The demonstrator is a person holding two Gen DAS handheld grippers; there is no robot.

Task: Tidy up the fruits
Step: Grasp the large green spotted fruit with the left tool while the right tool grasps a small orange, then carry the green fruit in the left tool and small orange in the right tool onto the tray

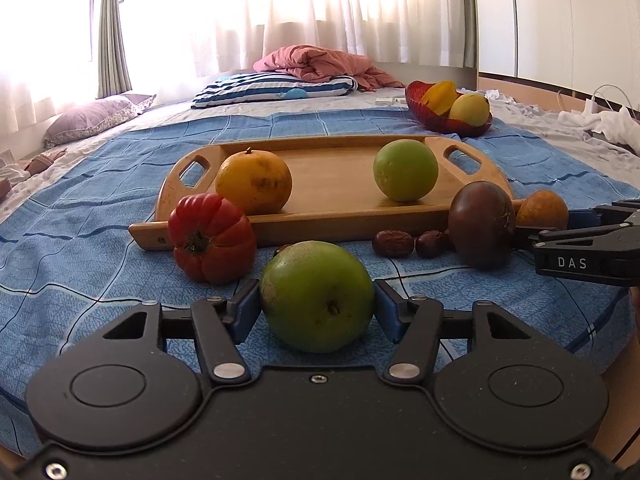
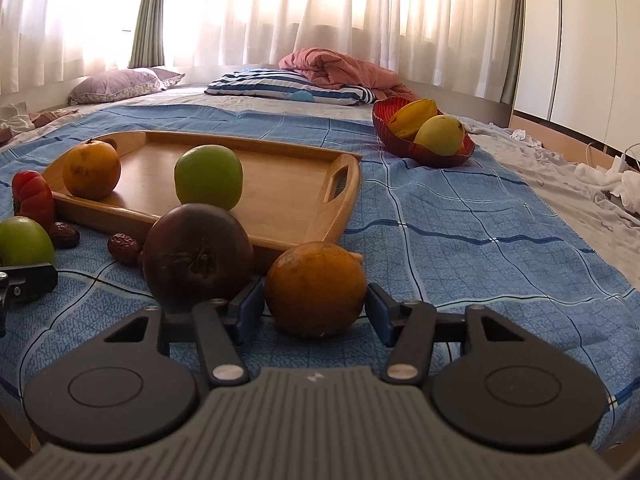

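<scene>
— Looking along my left gripper, what do you read there?

— My blue pads sit against both sides of a green fruit that rests on the blue checked bedspread; I am clenched on it. Just beside it on the left lies a ribbed red tomato, and past it stands the wooden tray with an orange and a second green fruit on it, well apart from each other. A few dried dates lie in front of the tray, next to a dark brown fruit. On the right my other claw comes in from the edge, and its black finger bears white letters: "DAS".

— And along the right one?

— My right gripper brackets an orange-brown fruit lying at the tray's near corner. The left pad touches it; on the right I cannot tell whether the pad presses or a sliver of gap remains. A red bowl with yellow fruit sits further back on the bed. No writing can be read in this view.
</scene>
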